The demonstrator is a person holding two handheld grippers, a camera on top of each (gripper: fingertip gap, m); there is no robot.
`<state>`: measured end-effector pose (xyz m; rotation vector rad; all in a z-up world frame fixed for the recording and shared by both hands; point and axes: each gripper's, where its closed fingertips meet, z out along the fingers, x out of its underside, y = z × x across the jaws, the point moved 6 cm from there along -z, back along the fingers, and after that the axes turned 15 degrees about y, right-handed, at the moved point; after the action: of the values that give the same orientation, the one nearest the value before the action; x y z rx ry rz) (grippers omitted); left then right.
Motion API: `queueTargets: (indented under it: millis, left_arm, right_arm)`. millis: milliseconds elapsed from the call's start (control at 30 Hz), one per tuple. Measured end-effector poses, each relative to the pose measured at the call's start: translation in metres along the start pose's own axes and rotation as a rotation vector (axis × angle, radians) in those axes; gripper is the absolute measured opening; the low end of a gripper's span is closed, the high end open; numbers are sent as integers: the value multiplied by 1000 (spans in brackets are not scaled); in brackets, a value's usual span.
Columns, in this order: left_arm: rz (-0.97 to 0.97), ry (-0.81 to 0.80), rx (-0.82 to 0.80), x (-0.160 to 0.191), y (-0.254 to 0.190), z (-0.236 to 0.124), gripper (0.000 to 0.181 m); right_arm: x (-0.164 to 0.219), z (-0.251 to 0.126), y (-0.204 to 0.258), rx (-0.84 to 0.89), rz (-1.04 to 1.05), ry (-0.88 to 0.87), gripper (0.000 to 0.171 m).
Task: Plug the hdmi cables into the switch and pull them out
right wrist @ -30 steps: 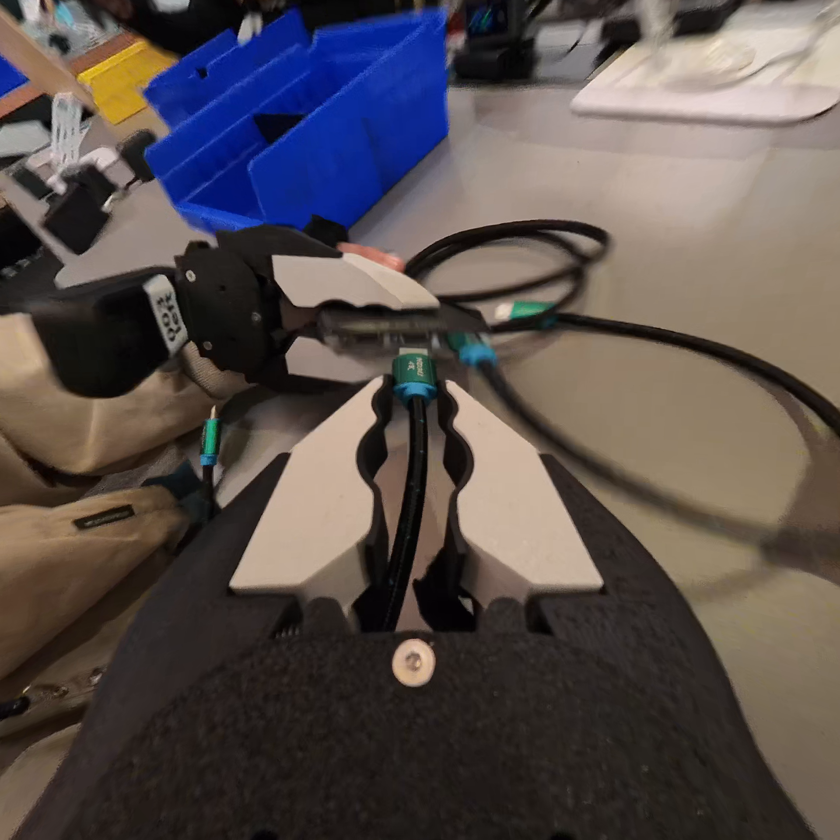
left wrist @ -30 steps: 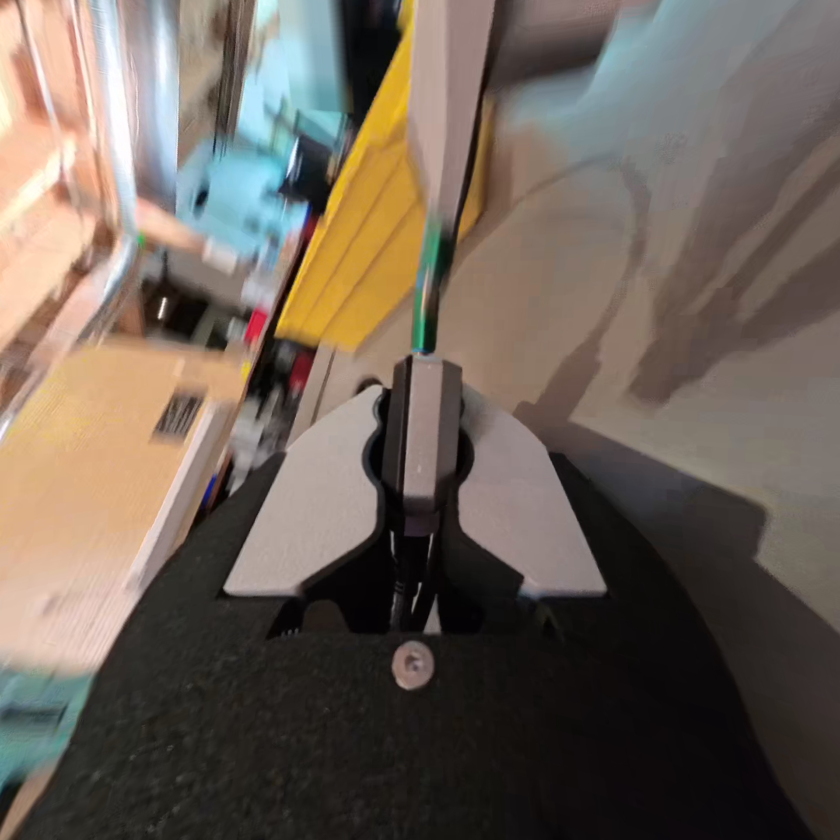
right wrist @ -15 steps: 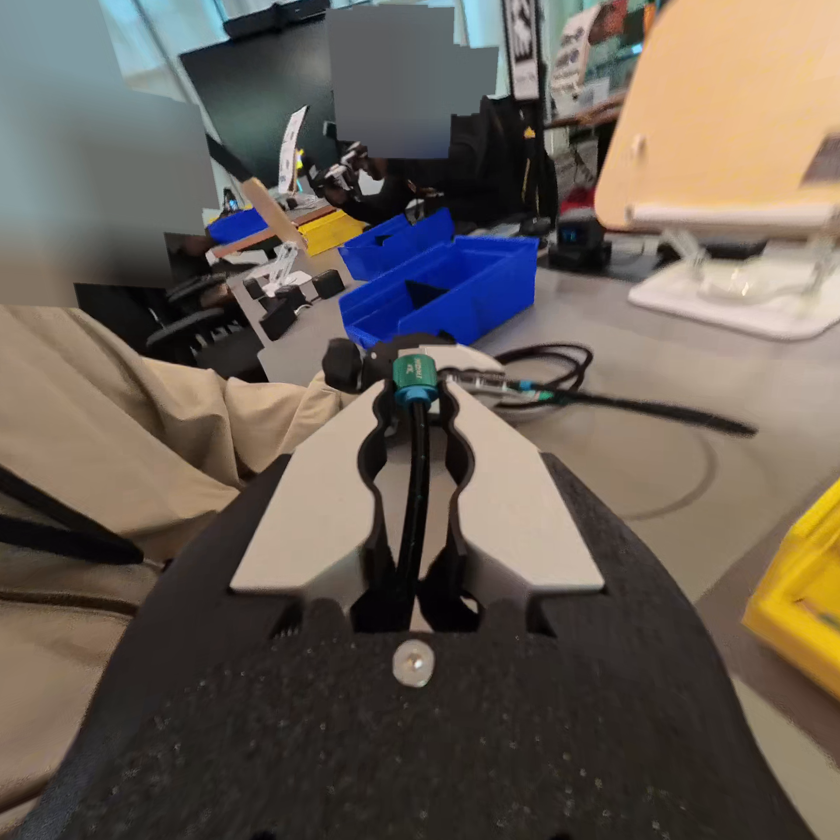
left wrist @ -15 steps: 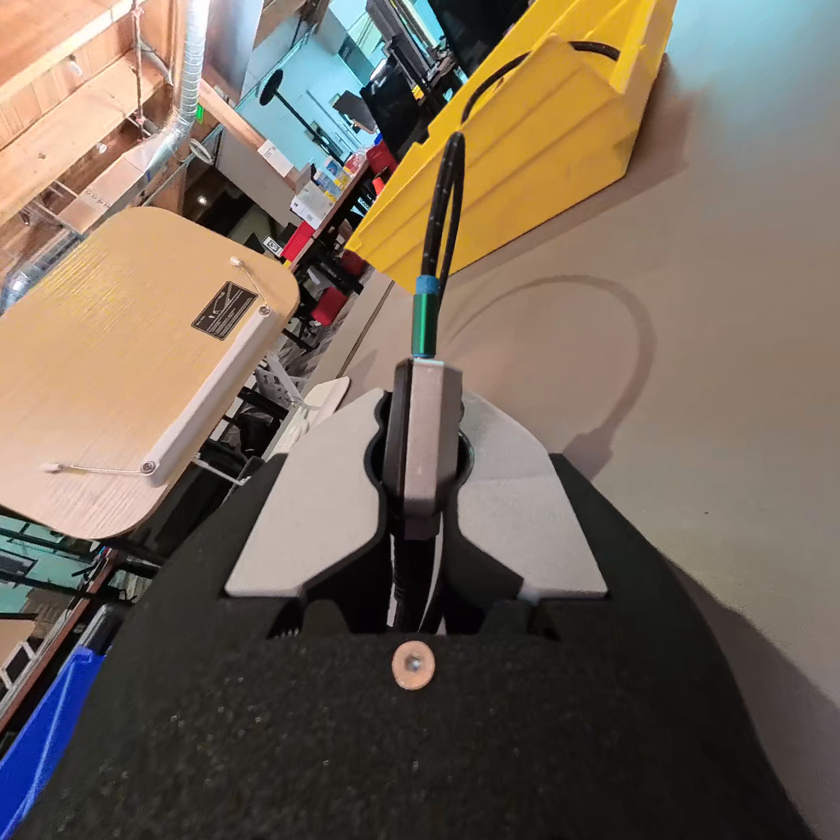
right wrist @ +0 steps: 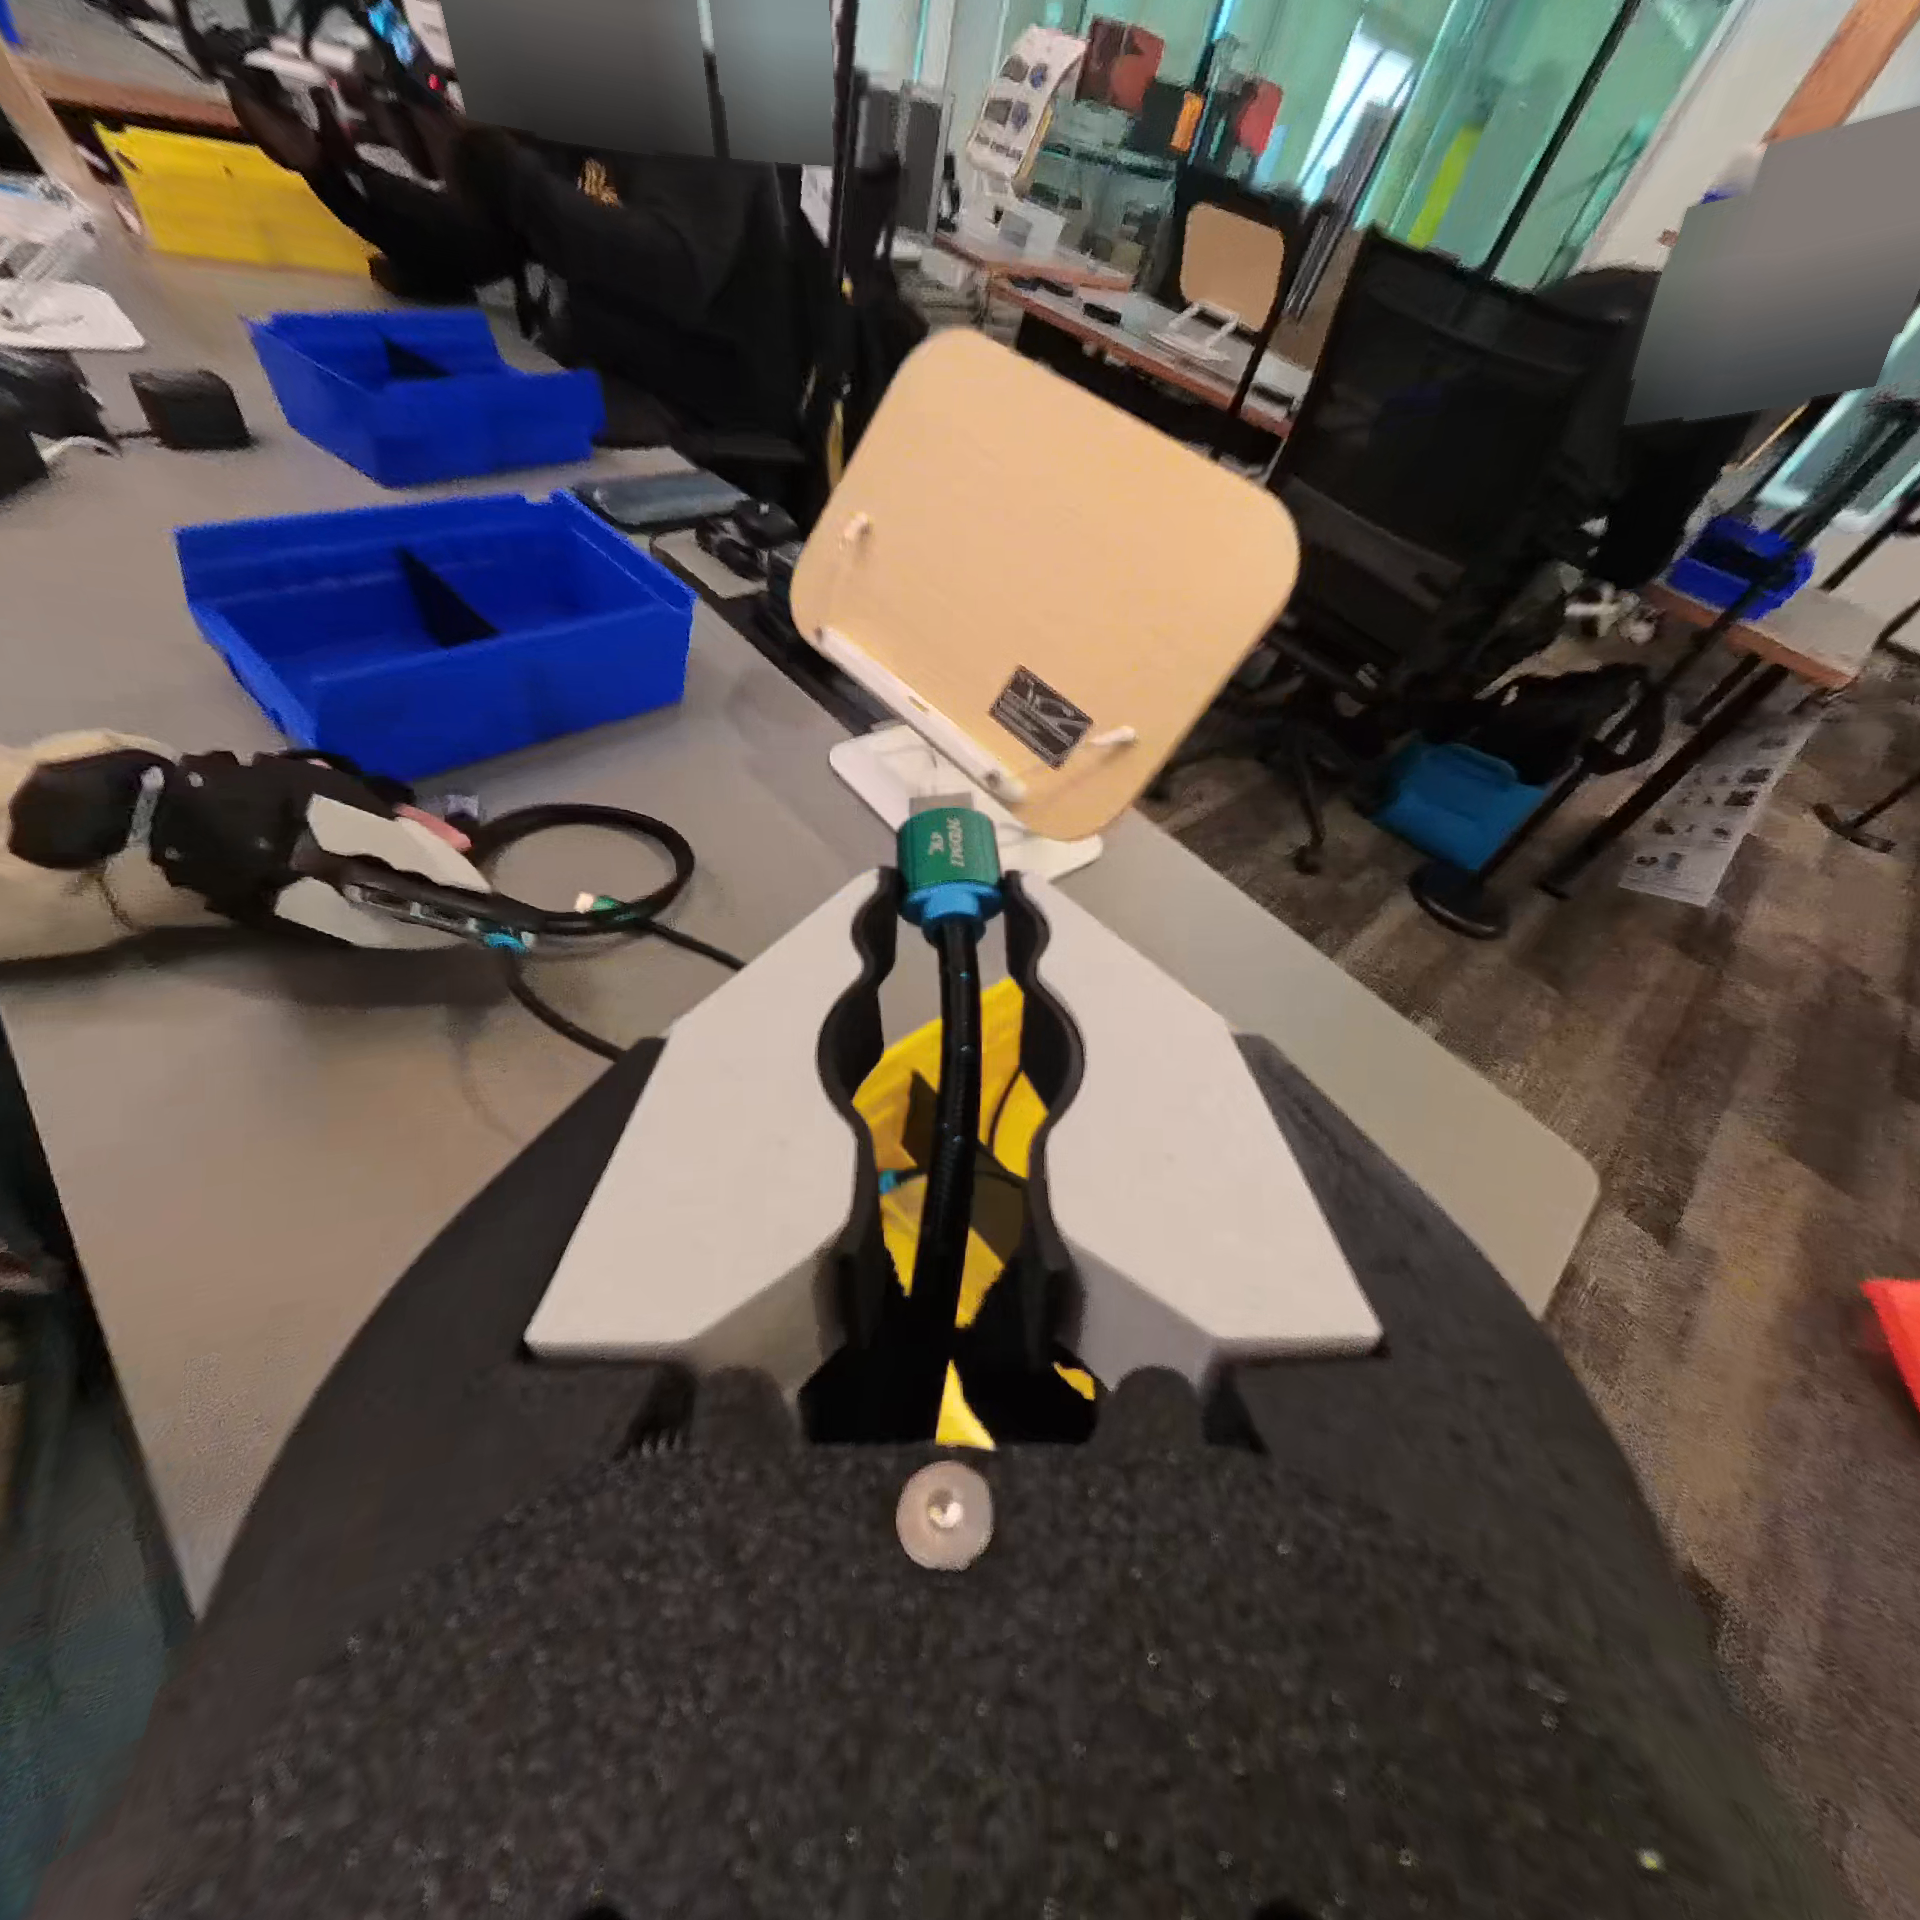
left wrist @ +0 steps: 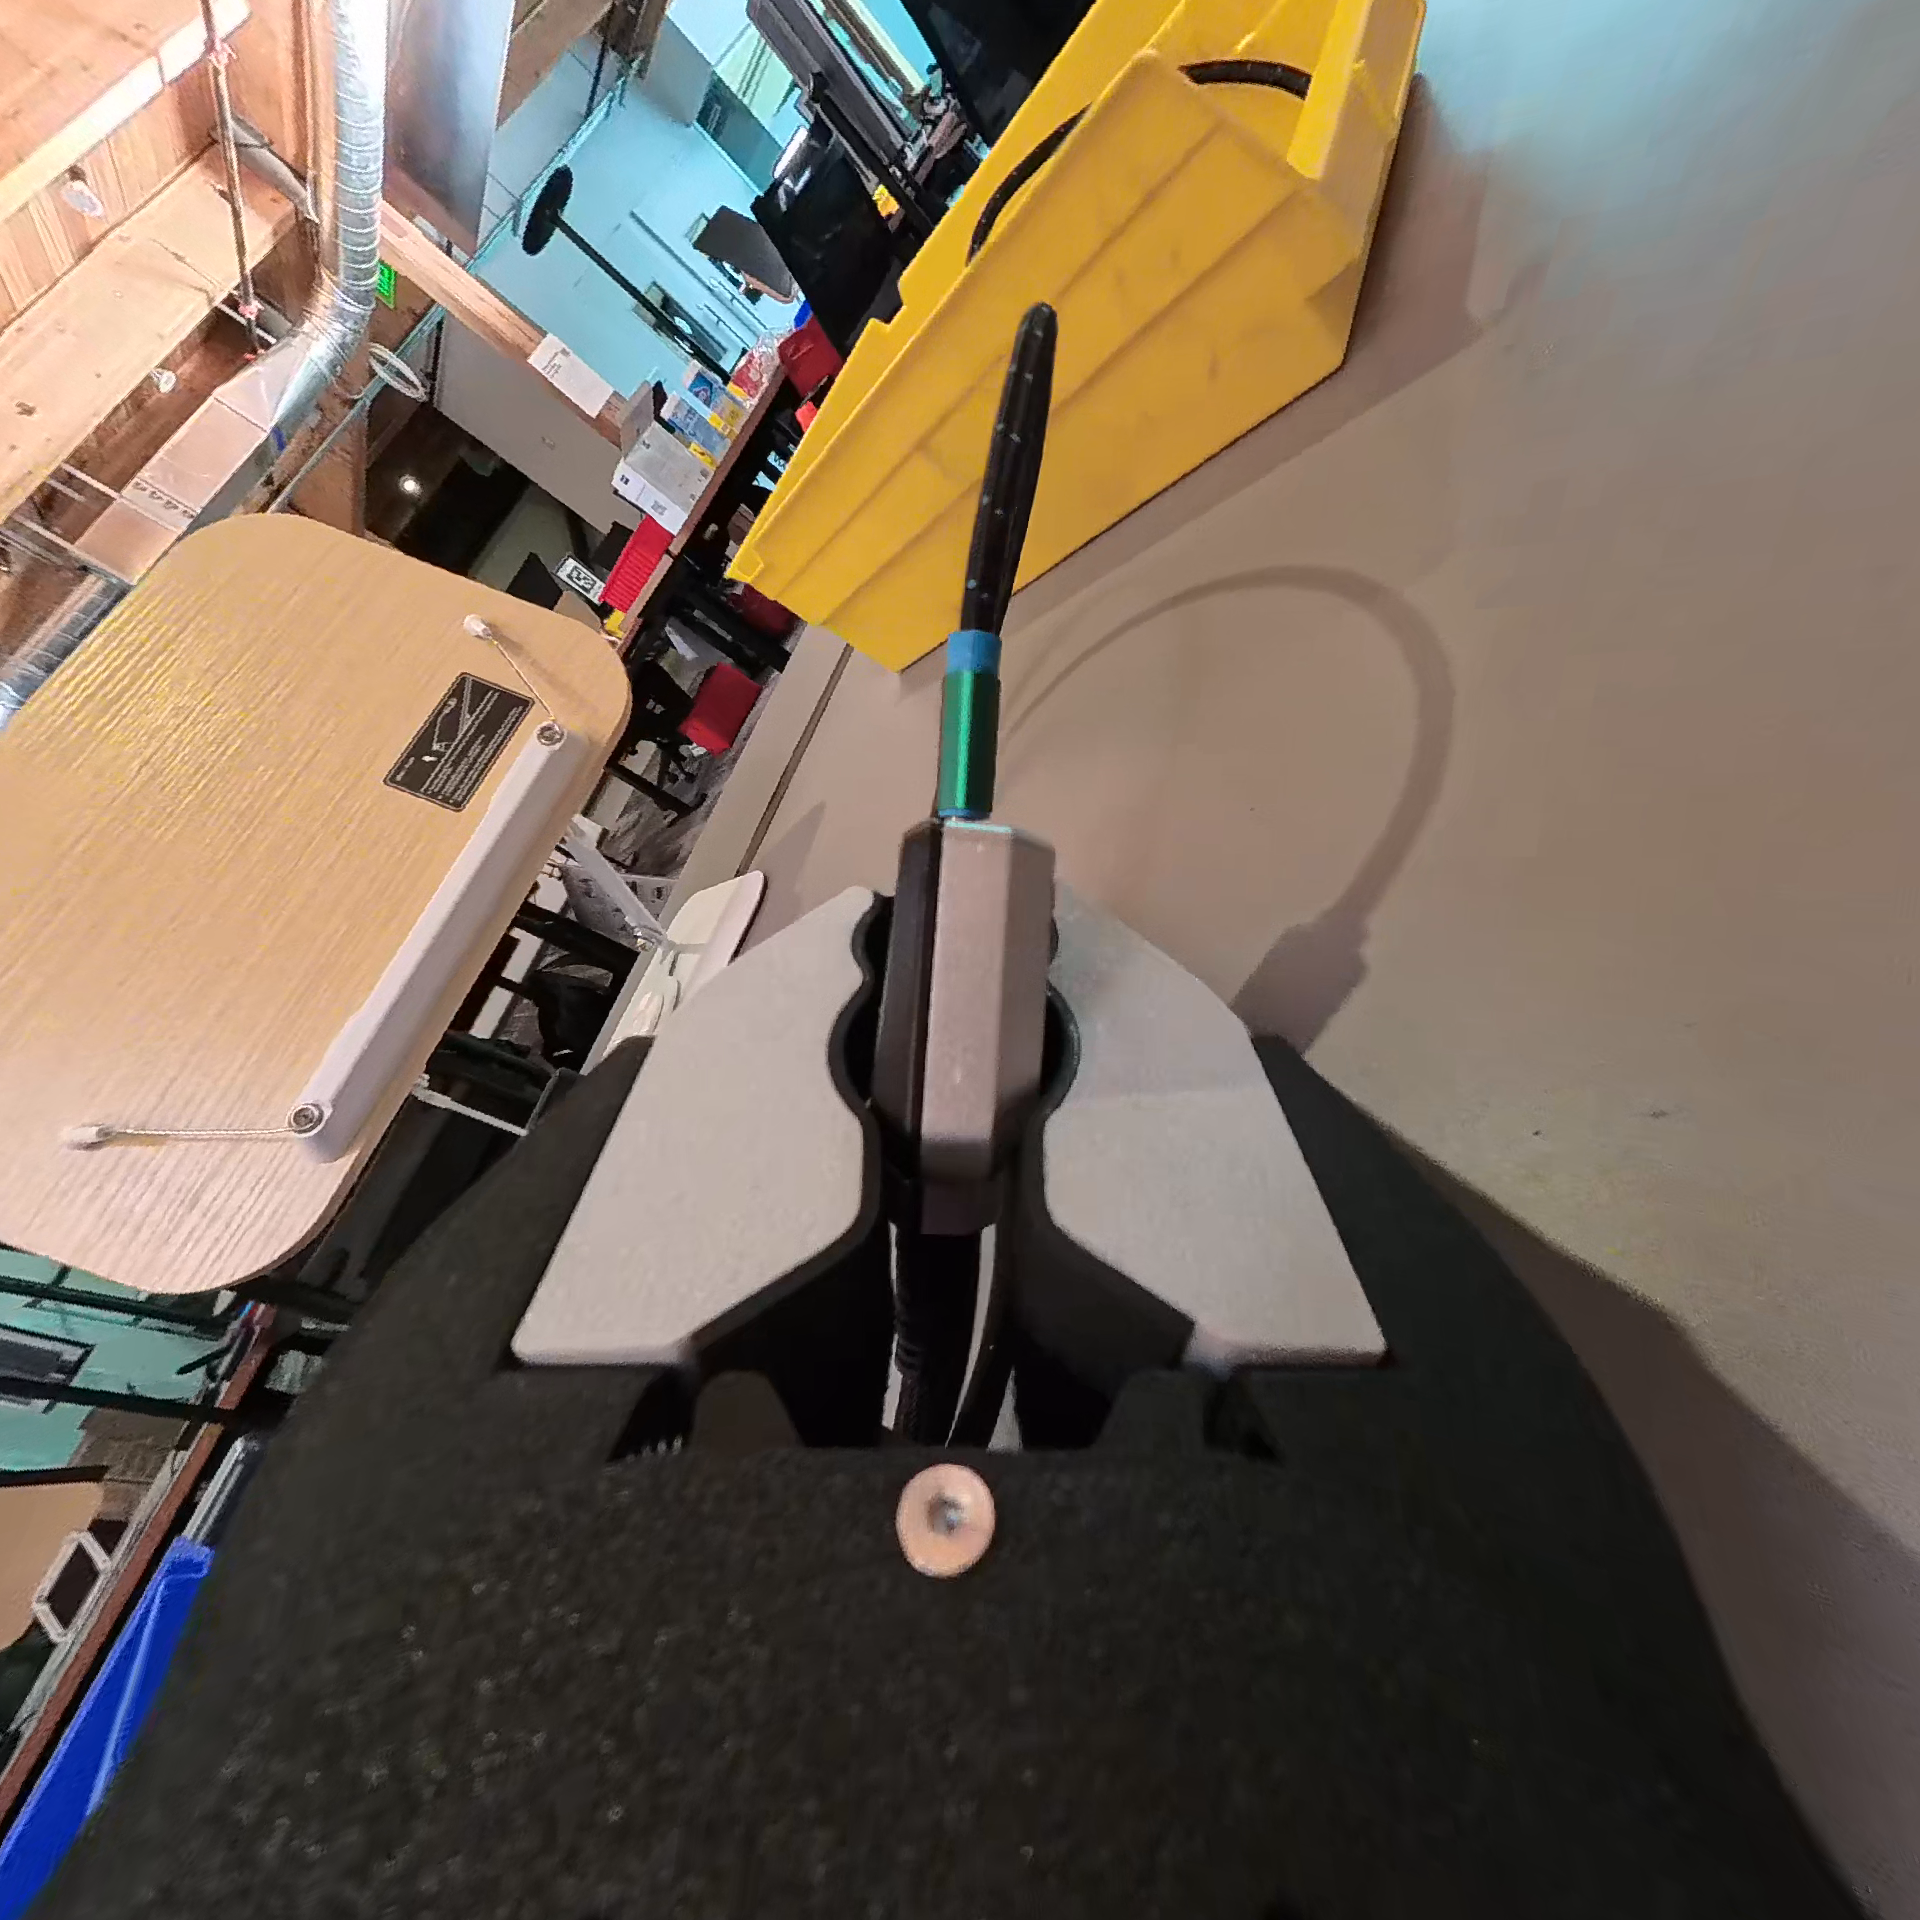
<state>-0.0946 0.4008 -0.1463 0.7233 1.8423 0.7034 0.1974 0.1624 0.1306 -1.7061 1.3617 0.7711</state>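
Grey flat table [right wrist: 312, 1091] underneath throughout. Yellow plastic bin [left wrist: 1122, 312] at 12 o'clock in left wrist view, black cable coiled inside. Left claw [left wrist: 961, 1029] pinching slim grey metal HDMI switch [left wrist: 971, 1039] edge-on, probably to steady it; green-and-blue plug of black HDMI cable [left wrist: 966, 727] seated in its far end. Right claw [right wrist: 948, 904] clamped on second cable's green plug [right wrist: 945, 847], raised off table, well apart from switch at 9 o'clock: judged pulled out.
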Motion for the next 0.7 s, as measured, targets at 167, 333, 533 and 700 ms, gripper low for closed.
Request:
queueTargets:
  millis: [167, 333, 533, 700]
  left_arm:
    - [12, 4, 4, 0, -2, 0, 23]
    - [18, 6, 6, 0, -3, 0, 23]
    - [27, 12, 10, 1, -5, 0, 23]
    - [34, 13, 17, 1, -6, 0, 23]
  right_arm:
    - [27, 52, -37, -148, 23, 86, 19]
    - [44, 114, -45, -244, -125, 115, 19]
    - [68, 159, -42, -284, -241, 248, 19]
    - [110, 176, -32, -177, -430, 366, 19]
